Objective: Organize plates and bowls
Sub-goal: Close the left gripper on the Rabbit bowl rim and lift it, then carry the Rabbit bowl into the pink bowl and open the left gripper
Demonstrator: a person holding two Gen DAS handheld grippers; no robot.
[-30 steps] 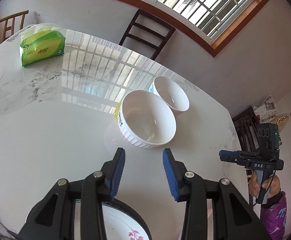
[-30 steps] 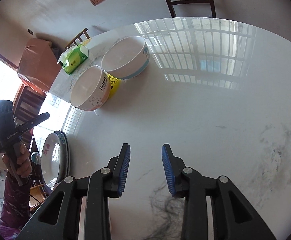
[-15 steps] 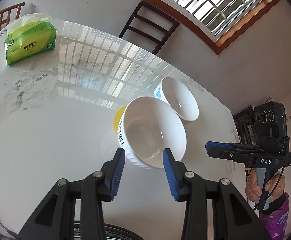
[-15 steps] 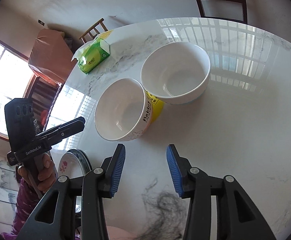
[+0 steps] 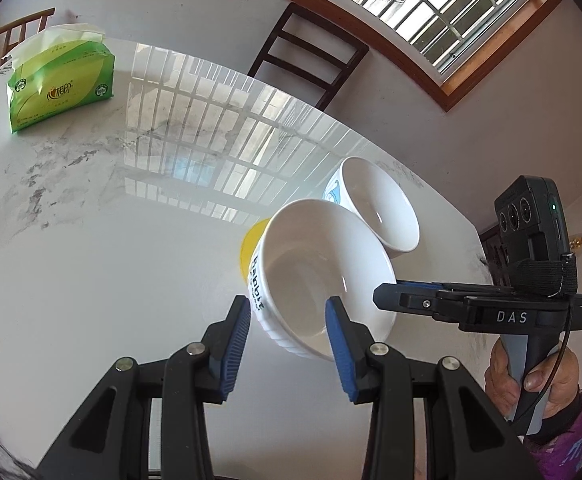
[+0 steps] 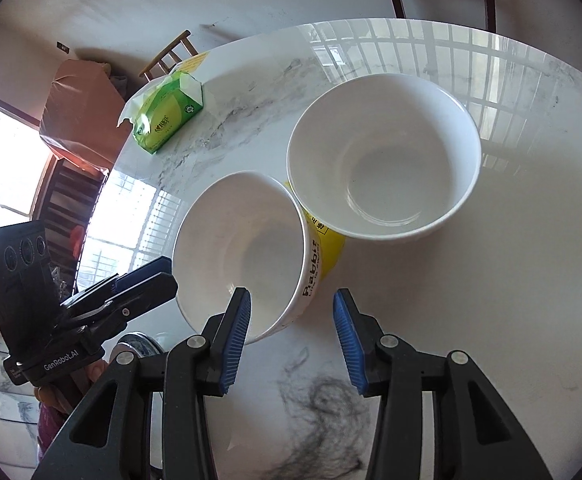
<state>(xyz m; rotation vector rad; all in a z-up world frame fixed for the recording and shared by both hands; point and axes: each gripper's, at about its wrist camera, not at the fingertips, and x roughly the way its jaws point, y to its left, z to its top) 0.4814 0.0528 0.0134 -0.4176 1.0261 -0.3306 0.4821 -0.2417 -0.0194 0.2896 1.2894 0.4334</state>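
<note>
Here the table (image 5: 91, 280) carries both bowls near its far right edge, touching each other. The plain bowl (image 6: 383, 152) sits upright; the Rabbit bowl (image 5: 315, 276) leans tilted against it, propped on a yellow thing (image 5: 251, 240), so I judge its raised rim is the easy place to take hold. My left gripper (image 5: 287, 320) straddles that rim, part open, pads not pressing. My right gripper (image 6: 291, 316) hangs part open and empty near it. A tissue pack (image 5: 59, 84) lies well apart at the far left corner.
</note>
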